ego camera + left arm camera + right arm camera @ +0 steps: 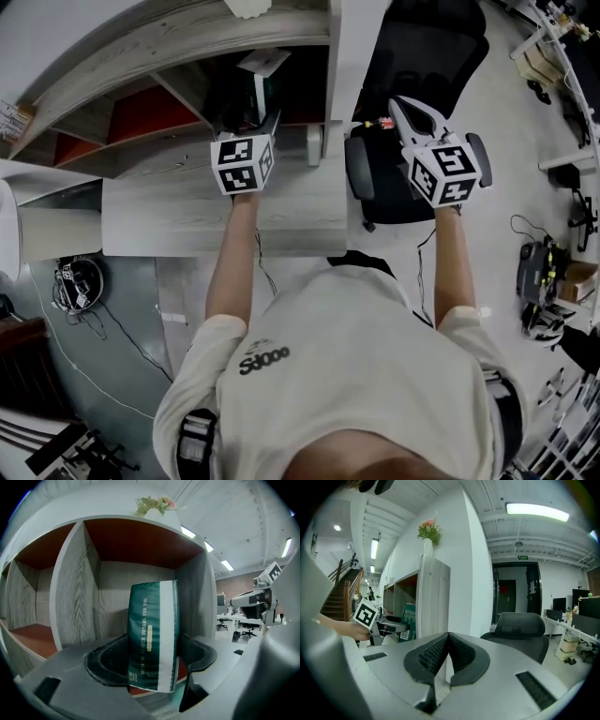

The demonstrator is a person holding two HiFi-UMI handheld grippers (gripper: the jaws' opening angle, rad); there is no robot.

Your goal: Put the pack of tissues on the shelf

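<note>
Tissue pack (260, 94) is seen in the head view standing upright, dark green with a white top, inside an open compartment of the wooden shelf (169, 42). It is set just ahead of the left gripper (263, 122), whose marker cube is turned up toward the camera above a pale wood surface (187, 211). The right gripper (405, 108) is held well apart from it, over a black office chair (422, 47) beside the shelf.

In the left gripper view, the tissue pack is framed upright between the two black pads. The jaws are spread wide and are pressed against its two sides, so the pack is grasped. It is positioned in the compartment with the grey wood back wall (112, 597), just to the right of the vertical divider (70, 583). Whether its lower edge is rested on the red shelf floor cannot be told for certain. A bunch of flowers (154, 503) is seen on top of the shelf.

In the right gripper view, the jaws are brought together with nothing caught between them. The shelf's end panel is faced, and the green pack is glimpsed in the compartment at the left.
</note>
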